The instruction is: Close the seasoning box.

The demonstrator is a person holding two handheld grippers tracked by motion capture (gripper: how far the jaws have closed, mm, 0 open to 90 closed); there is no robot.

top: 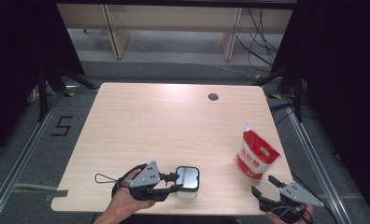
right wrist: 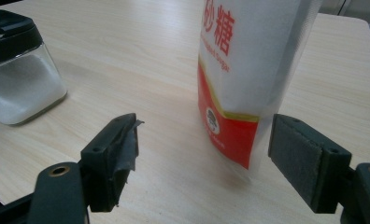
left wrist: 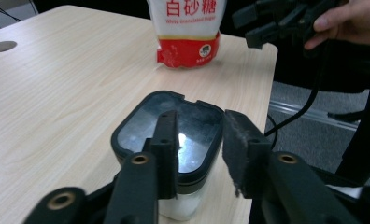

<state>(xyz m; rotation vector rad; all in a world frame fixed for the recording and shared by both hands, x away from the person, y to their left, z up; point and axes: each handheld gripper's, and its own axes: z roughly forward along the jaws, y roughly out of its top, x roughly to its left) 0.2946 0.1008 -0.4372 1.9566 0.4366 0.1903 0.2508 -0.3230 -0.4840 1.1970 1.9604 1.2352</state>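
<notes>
Sugar jar [top: 188,181]: near tabletop [top: 164,126] front edge, lid on, part-filled. Sugar pouch [top: 256,156]: upright, right side, untouched, we judge. Left gripper [top: 175,182] fingers apart at lid; right gripper [top: 266,185] fingers apart, pouch ahead. Pouring remains.

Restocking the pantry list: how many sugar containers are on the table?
2: a red-and-white sugar pouch standing near the right edge, and a black-lidded clear jar of white granules at the front, by the left gripper.
</notes>
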